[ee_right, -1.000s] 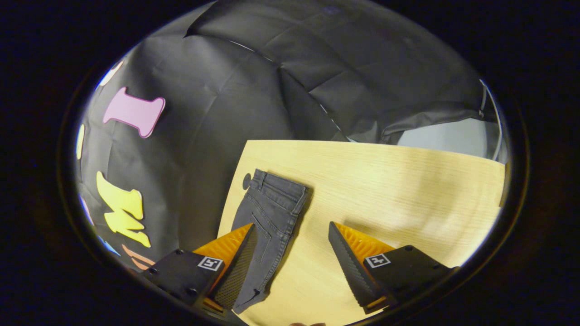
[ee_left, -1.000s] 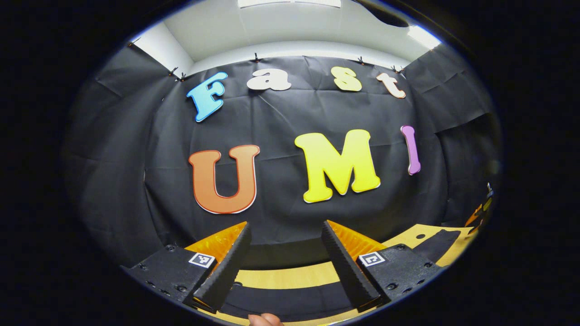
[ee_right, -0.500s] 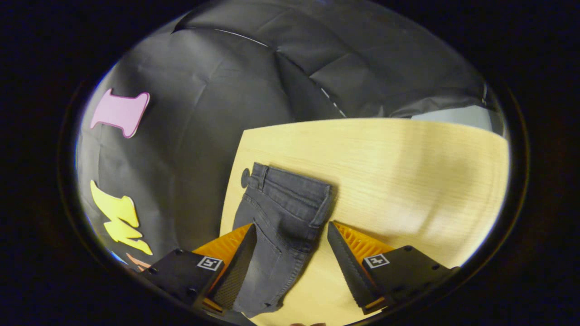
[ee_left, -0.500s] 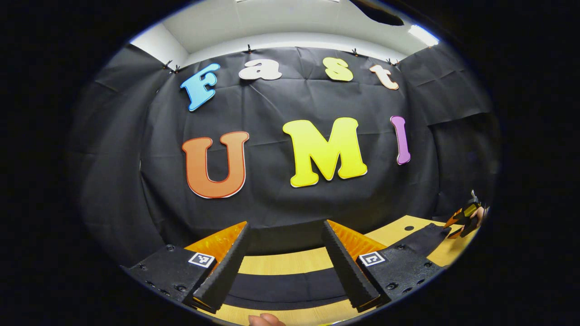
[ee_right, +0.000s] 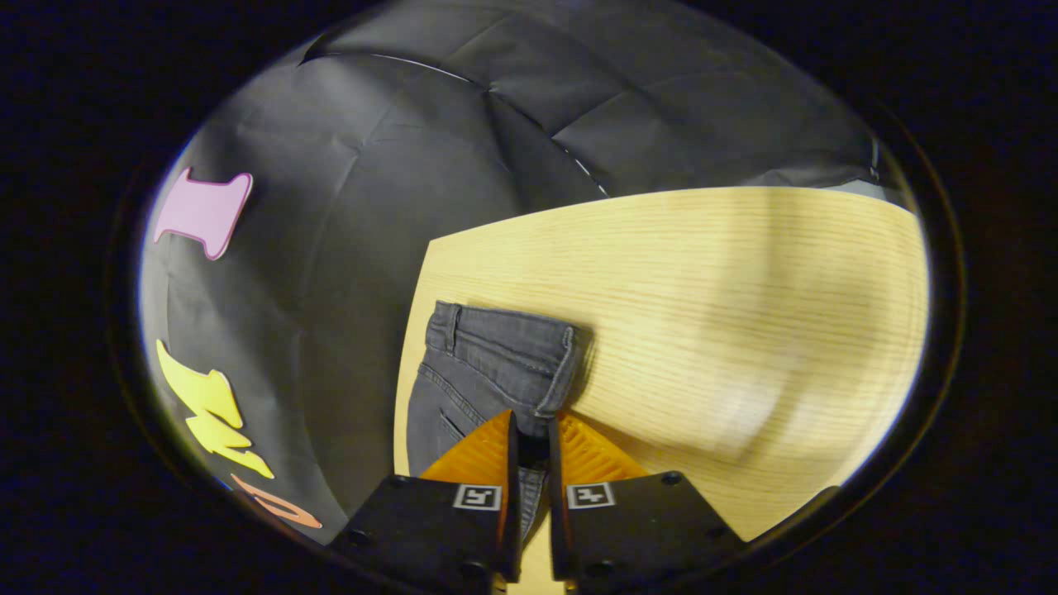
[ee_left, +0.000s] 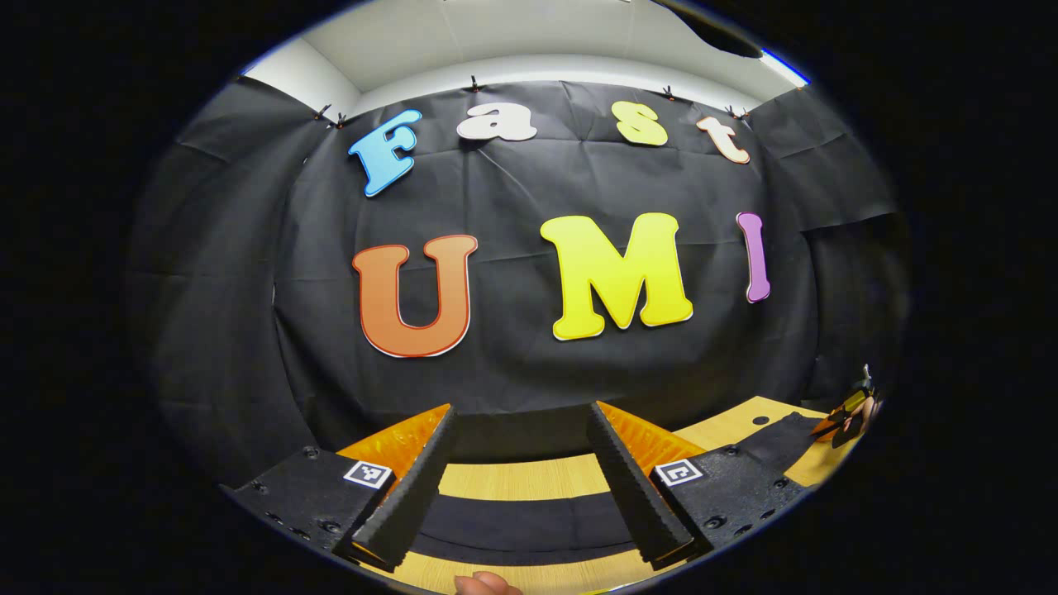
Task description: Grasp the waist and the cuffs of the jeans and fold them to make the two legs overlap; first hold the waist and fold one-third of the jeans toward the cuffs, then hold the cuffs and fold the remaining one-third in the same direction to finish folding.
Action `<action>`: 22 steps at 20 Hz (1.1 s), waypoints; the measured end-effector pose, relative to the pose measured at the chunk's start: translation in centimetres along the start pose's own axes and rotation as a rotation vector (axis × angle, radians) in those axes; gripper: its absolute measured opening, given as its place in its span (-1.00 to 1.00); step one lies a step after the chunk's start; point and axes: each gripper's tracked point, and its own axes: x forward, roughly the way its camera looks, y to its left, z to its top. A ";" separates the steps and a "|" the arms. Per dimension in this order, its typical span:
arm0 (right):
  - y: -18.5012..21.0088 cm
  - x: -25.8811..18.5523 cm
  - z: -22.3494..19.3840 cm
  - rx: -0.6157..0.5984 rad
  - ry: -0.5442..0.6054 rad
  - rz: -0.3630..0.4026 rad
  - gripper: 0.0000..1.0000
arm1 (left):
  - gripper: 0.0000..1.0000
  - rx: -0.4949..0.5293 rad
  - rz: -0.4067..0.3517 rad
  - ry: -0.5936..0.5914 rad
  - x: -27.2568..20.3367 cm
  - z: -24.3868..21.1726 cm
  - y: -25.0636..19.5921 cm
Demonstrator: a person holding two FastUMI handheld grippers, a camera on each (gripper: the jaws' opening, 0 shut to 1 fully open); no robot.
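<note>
Dark grey jeans (ee_right: 488, 364) lie near the left edge of the wooden table (ee_right: 702, 289), with the waistband at their far end. My right gripper (ee_right: 533, 421) is shut on the jeans at their side edge just below the waistband, and denim shows between its fingers. In the left gripper view the jeans (ee_left: 529, 525) run as a dark band across the table (ee_left: 512, 483) under my left gripper (ee_left: 521, 409), which is open above them and holds nothing. Far off at the right, the right gripper (ee_left: 851, 406) and the hand holding it rest at the end of the jeans.
The booth's black cloth wall stands close behind the table's far edge (ee_left: 529, 459). A small dark hole (ee_left: 760, 421) marks the tabletop near the jeans. A fingertip (ee_left: 483, 585) of the holding hand shows at the bottom. Bare wood stretches to the right of the jeans (ee_right: 744, 347).
My right gripper moved forward to the waist end of the jeans and went from open to shut on the denim. The left gripper stayed open and shifted only slightly.
</note>
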 end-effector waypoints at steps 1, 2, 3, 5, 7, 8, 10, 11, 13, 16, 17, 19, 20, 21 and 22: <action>-0.1 0.3 -0.4 -0.017 -0.001 -0.001 -0.80 | 0.99 0.006 -0.003 0.000 0.0 0.0 0.0; -0.2 0.3 -0.3 -0.045 -0.010 -0.006 -0.80 | 0.99 0.011 -0.004 0.000 0.0 0.0 -0.1; -0.1 0.1 -0.4 -0.069 -0.019 -0.010 -0.80 | 0.99 0.015 -0.005 0.000 0.0 0.1 0.0; 0.6 -0.4 -0.1 -0.111 -0.042 -0.004 -0.81 | 0.99 0.014 -0.003 -0.001 -0.2 0.3 0.1; 2.4 -1.6 -0.2 -0.171 -0.073 0.021 -0.81 | 0.99 0.012 0.004 -0.011 -0.4 0.8 0.5; 3.3 -2.3 -0.2 -0.218 -0.091 0.033 -0.81 | 0.99 0.015 0.011 -0.018 -0.6 1.0 0.8; 5.7 -3.8 -0.7 -0.328 -0.133 0.050 -0.82 | 0.99 0.014 0.019 -0.023 -0.8 1.2 1.4; 6.9 -4.8 -0.9 -0.388 -0.160 0.062 -0.82 | 0.99 0.010 0.023 -0.021 -1.0 1.2 1.7; 9.8 -6.6 -2.0 -0.523 -0.217 0.087 -0.82 | 0.99 0.004 0.035 -0.022 -1.6 1.2 2.5; 13.9 -9.4 -4.6 -0.727 -0.292 0.132 -0.83 | 0.99 -0.008 0.061 -0.011 -2.8 0.6 4.0; 15.3 -10.6 -5.9 -0.790 -0.310 0.154 -0.83 | 0.99 -0.012 0.071 -0.008 -3.2 0.5 4.6; 17.9 -12.0 -8.5 -0.904 -0.337 0.187 -0.83 | 0.99 -0.014 0.091 0.001 -4.1 0.0 5.7; 19.2 -12.5 -9.7 -0.950 -0.351 0.206 -0.74 | 0.99 -0.019 0.100 0.004 -4.5 -0.1 6.4; 20.7 -12.8 -11.2 -0.992 -0.362 0.224 -0.78 | 0.99 -0.027 0.112 0.005 -4.9 -0.2 7.0; 21.8 -13.2 -12.6 -1.030 -0.375 0.241 -0.82 | 0.99 -0.037 0.125 0.007 -5.3 -0.2 7.7</action>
